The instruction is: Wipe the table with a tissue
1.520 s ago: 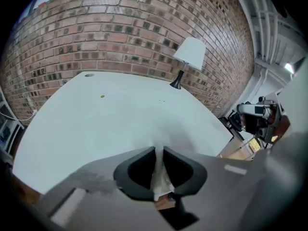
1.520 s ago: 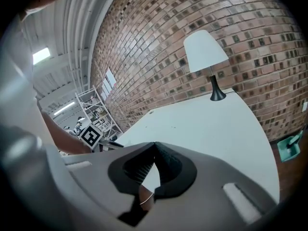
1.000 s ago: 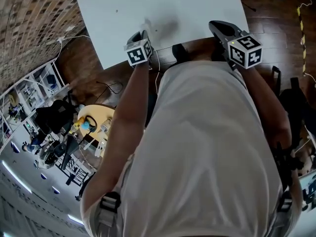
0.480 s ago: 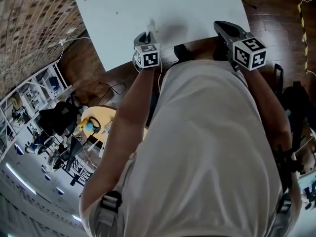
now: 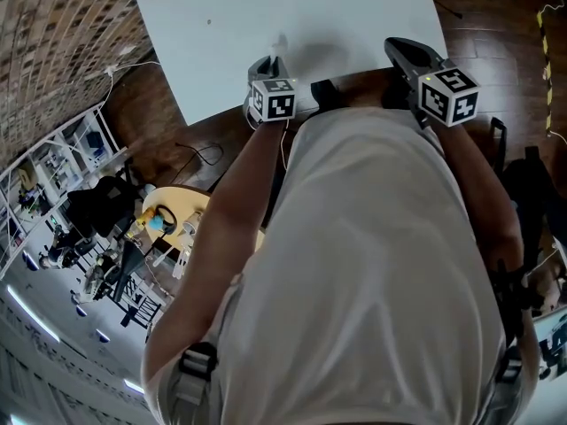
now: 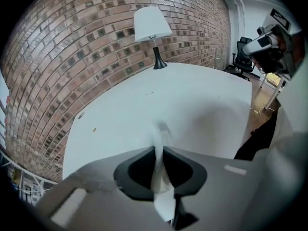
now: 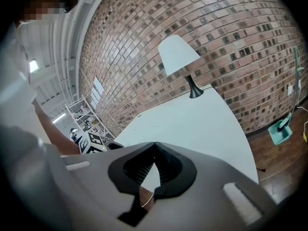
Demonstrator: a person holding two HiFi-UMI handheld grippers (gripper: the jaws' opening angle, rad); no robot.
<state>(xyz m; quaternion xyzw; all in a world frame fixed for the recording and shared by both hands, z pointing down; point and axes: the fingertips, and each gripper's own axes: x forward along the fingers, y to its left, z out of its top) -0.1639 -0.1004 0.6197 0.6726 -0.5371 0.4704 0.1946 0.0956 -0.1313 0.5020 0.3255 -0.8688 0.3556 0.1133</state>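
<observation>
Left gripper view, tissue (image 6: 160,173) pinched in left hand-held gripper (image 6: 159,147), tip over table (image 6: 202,93)

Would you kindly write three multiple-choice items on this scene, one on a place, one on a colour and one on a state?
1. Where on the table does the lamp stand?
A. Its near edge.
B. Its far end, by the brick wall.
C. Its middle.

2. What colour is the table?
A. White.
B. Black.
C. Red.

3. What is the left tool's state?
A. Wide open, empty.
B. Shut on the tissue.
C. Lying flat on the table.

Answers:
1 B, the lamp's base rests at the far end beside the bricks.
2 A, the surface is plain white.
3 B, its jaws pinch the tissue.
</observation>
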